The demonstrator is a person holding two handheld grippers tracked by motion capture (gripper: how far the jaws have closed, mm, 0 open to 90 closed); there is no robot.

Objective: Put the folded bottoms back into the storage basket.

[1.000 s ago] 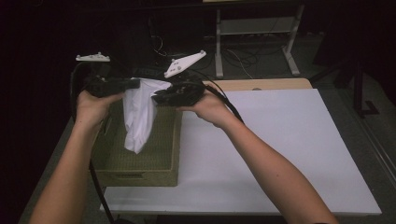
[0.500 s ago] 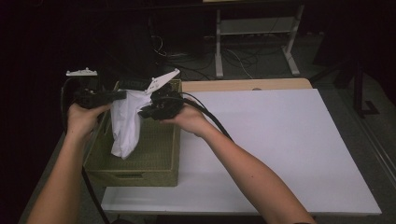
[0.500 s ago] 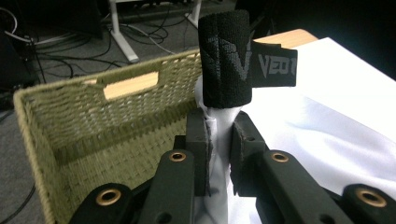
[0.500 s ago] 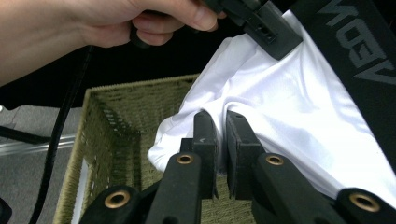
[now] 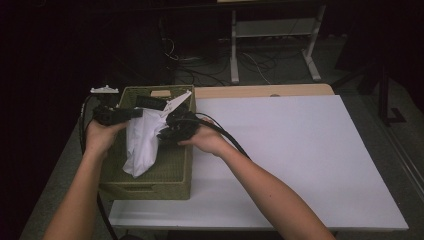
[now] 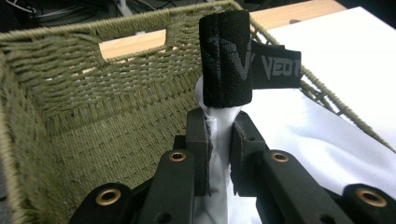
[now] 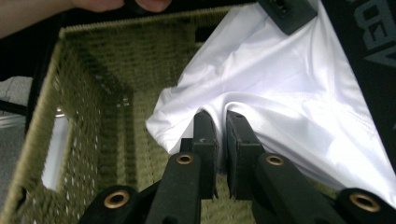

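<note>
- At lower left of the high view, over the woven basket point(image 5: 150, 187): white garment point(image 5: 142, 145) hangs between the two grippers, its lower end already down inside the basket, near the floor of it.
- Left hand-held gripper point(image 5: 131, 113): jaws narrow, clamped on a bunched edge of the garment; in the left gripper view the cloth point(image 6: 218, 140) sits pinched between the pads, the black waistband point(image 6: 226, 58) standing up just beyond.
- Right hand-held gripper point(image 5: 165, 134): also closed on the garment; right gripper view shows a white fold point(image 7: 280, 93) gripped between the jaws, basket wall point(image 7: 84, 116) at left of the frame.
- Judgement: lowering well under way; upper part of the garment sits at rim level, not yet settled.
- Left to do: sink it fully, release both grips, withdraw.
- Farther off, centre and right: white surface point(image 5: 300, 150).
</note>
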